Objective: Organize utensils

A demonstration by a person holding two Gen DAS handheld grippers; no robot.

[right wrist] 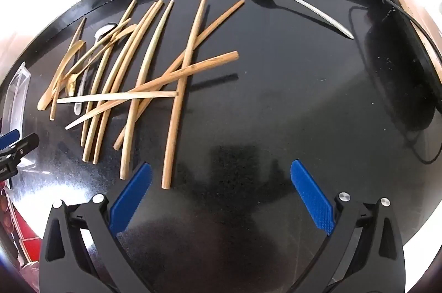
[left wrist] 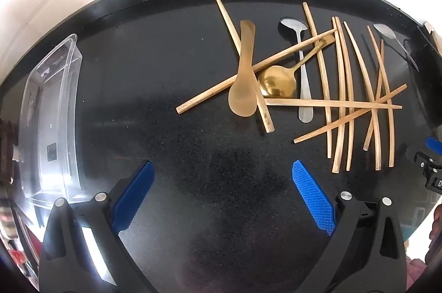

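Note:
Several wooden chopsticks (left wrist: pixel 342 99) lie crossed in a loose pile on the black table (left wrist: pixel 165 99), mixed with a translucent amber spoon (left wrist: pixel 243 83), a gold spoon (left wrist: pixel 279 81) and a steel spoon (left wrist: pixel 302 66). A second steel spoon (left wrist: pixel 395 41) lies apart at the far right. My left gripper (left wrist: pixel 221 171) hangs open above bare table, nearer to me than the pile. In the right wrist view the chopsticks (right wrist: pixel 132 88) spread at left, and the lone steel spoon (right wrist: pixel 298 2) lies far back. My right gripper (right wrist: pixel 221 171) stands open, empty, just right of the nearest chopstick's end.
A clear plastic container (left wrist: pixel 52 121) stands at the table's left edge, also seen in the right wrist view as the container (right wrist: pixel 18 94). A black flat object with a cable (right wrist: pixel 400 66) lies at the far right. The other gripper's tip (right wrist: pixel 16 146) shows at the left.

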